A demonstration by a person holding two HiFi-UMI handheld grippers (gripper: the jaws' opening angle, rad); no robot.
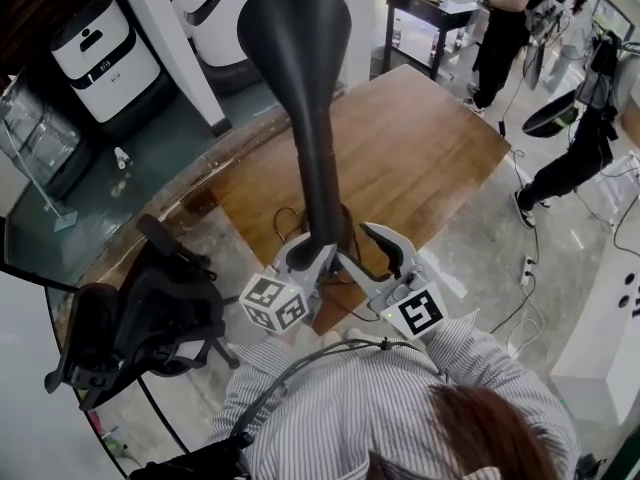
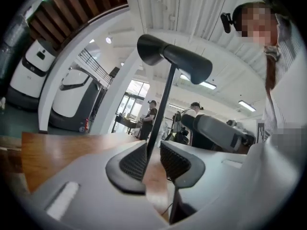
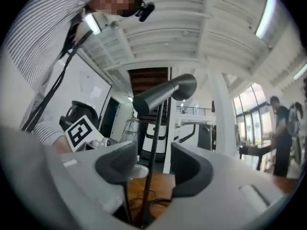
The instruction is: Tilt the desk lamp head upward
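Note:
The black desk lamp head (image 1: pixel 297 38) looms close under the head camera, and its thin stem (image 1: pixel 322 203) drops to the wooden desk (image 1: pixel 430 158). My left gripper (image 1: pixel 318 252) sits around the lower stem. In the left gripper view the stem (image 2: pixel 165 97) runs along the left pad (image 2: pixel 133 163), apart from the right pad, so the left gripper (image 2: pixel 153 147) is open. My right gripper (image 1: pixel 372 258) is just right of it. The right gripper (image 3: pixel 153 147) is open, with the stem (image 3: pixel 156 128) between its jaws and a gap on both sides. The lamp head (image 3: pixel 165 95) slants overhead.
A black office chair (image 1: pixel 150 308) stands left of the desk. White machines (image 1: pixel 105 58) line the back left. Thin cables (image 1: pixel 285 223) lie by the lamp's foot. People (image 1: pixel 505 28) stand near a dark table (image 1: pixel 430 8) at the back right.

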